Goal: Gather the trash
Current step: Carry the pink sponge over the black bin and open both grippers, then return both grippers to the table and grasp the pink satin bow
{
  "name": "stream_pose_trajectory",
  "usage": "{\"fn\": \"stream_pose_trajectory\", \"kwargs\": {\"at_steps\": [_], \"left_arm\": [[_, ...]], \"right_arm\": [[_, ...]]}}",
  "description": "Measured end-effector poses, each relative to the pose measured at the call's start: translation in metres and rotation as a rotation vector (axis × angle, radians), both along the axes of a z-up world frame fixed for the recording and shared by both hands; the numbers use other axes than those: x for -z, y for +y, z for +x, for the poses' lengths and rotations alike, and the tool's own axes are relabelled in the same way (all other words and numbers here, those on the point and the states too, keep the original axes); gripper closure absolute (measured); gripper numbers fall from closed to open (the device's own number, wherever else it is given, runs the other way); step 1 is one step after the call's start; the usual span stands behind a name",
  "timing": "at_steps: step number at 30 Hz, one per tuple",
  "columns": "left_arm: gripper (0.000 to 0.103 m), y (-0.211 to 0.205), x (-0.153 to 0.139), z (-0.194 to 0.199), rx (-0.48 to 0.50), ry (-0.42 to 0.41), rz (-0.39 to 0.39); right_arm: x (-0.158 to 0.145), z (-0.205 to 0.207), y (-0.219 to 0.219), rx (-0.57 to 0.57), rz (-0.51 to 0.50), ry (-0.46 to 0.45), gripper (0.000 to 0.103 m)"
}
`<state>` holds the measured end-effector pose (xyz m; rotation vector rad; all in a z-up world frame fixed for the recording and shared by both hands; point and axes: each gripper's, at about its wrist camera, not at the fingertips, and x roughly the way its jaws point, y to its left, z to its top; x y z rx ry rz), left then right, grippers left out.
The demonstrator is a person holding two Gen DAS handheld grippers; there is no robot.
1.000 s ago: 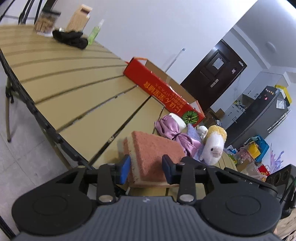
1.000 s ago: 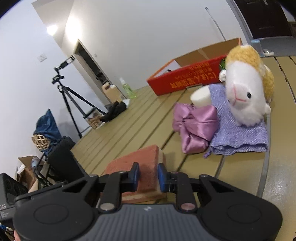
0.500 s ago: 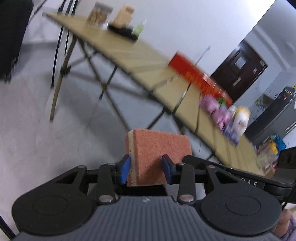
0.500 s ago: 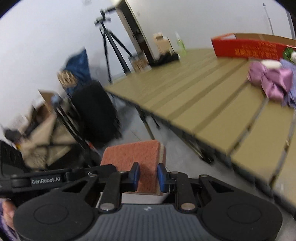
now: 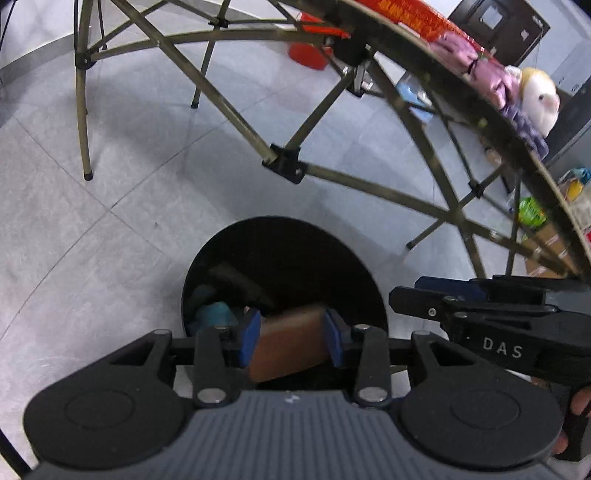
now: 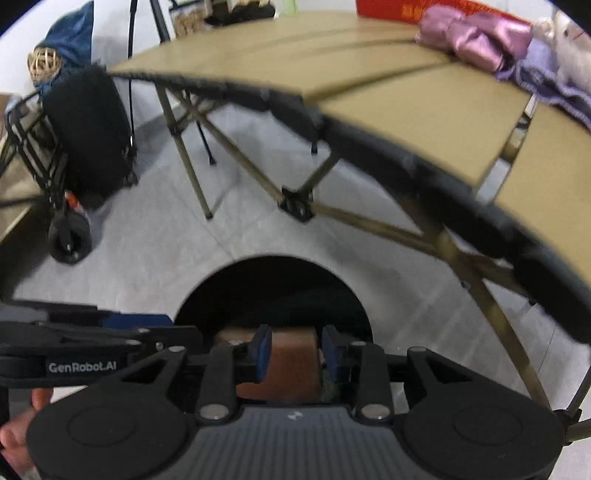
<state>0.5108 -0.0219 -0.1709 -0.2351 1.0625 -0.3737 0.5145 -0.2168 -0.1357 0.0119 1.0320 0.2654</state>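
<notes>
An orange-brown sponge (image 5: 290,343) hangs over the mouth of a round black bin (image 5: 284,236) on the grey floor. My left gripper (image 5: 291,338) is shut on the sponge, blue pads against its sides. In the right wrist view the same sponge (image 6: 291,360) shows between the pads of my right gripper (image 6: 297,352), whose jaws are opening, with a thin gap at the right pad. The bin (image 6: 273,273) lies straight below. In the left wrist view the right gripper (image 5: 436,299) sits to the right of the sponge. Dark trash and a teal lump (image 5: 218,312) lie inside the bin.
The folding table (image 6: 406,122) overhangs beyond the bin, its crossed legs (image 5: 284,162) close behind it. On top are a red box (image 5: 406,11), pink and purple cloths (image 6: 476,37) and a plush toy (image 5: 539,99). A trolley with a black bag (image 6: 88,136) stands left.
Both grippers carried the sponge off the table and down over the black bin, tipping to point downward. The right gripper's pads have spread apart from the sponge.
</notes>
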Motion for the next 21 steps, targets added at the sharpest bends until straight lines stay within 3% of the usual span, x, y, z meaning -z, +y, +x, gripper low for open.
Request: {"fn": "stream_pose_trajectory", "kwargs": {"at_steps": [12, 18, 21], "left_arm": [[0.061, 0.002, -0.005, -0.001, -0.023, -0.032, 0.040], [0.060, 0.004, -0.045, -0.019, 0.005, -0.175, 0.022], [0.051, 0.005, -0.079, -0.036, 0.027, -0.297, 0.003]], "right_arm": [[-0.010, -0.002, 0.009, -0.071, 0.002, -0.005, 0.069], [-0.047, -0.018, 0.003, -0.104, 0.075, -0.091, 0.064], [-0.084, -0.032, -0.007, -0.138, 0.179, -0.177, 0.064]]}}
